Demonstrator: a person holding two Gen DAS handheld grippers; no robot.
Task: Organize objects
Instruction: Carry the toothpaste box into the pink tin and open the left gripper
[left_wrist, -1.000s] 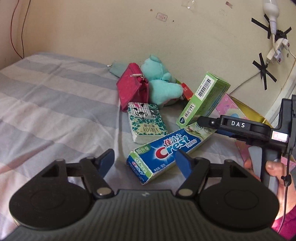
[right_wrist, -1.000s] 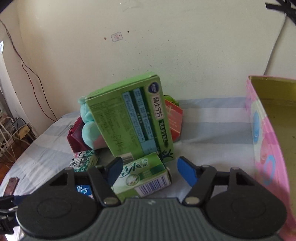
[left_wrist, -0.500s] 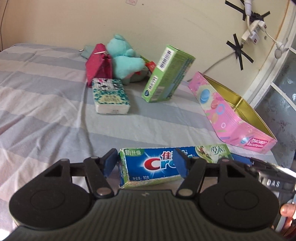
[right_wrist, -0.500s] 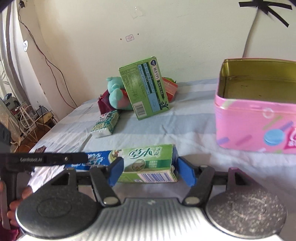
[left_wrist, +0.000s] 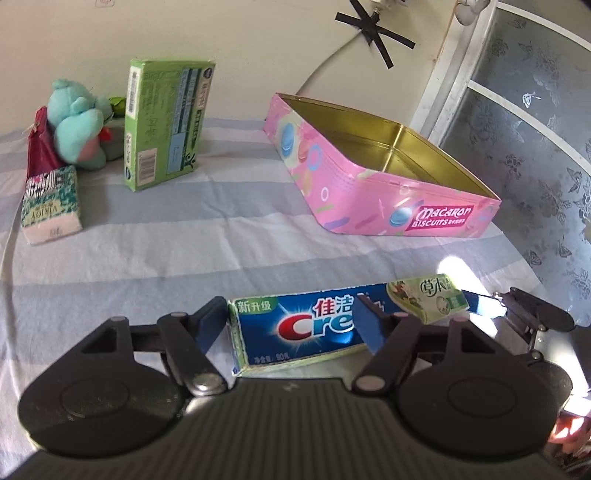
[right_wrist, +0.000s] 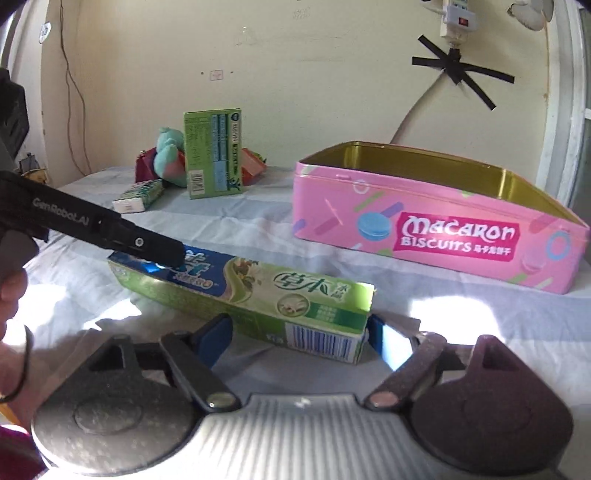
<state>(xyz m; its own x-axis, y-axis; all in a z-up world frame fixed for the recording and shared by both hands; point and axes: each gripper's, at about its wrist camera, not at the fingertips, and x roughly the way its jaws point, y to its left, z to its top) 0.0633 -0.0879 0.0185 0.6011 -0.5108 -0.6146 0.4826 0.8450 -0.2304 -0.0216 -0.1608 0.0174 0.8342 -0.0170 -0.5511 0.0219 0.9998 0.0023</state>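
The toothpaste box (left_wrist: 328, 325) lies flat on the striped bedsheet (left_wrist: 177, 258), low in the frame, one end between each gripper's fingers. The left gripper (left_wrist: 291, 325) and right gripper (right_wrist: 301, 338) have both just been opening — pads now clear of the carton. The open pink biscuit tin (left_wrist: 436, 218) sits upper right; a green box (left_wrist: 166, 125) stands upper left.

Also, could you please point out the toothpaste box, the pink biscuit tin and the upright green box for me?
toothpaste box (left_wrist: 314, 325): left wrist view, on its blue printed face.
pink biscuit tin (right_wrist: 436, 229): right wrist view, on its lettered front wall.
upright green box (left_wrist: 166, 125): left wrist view, on its broad printed face.
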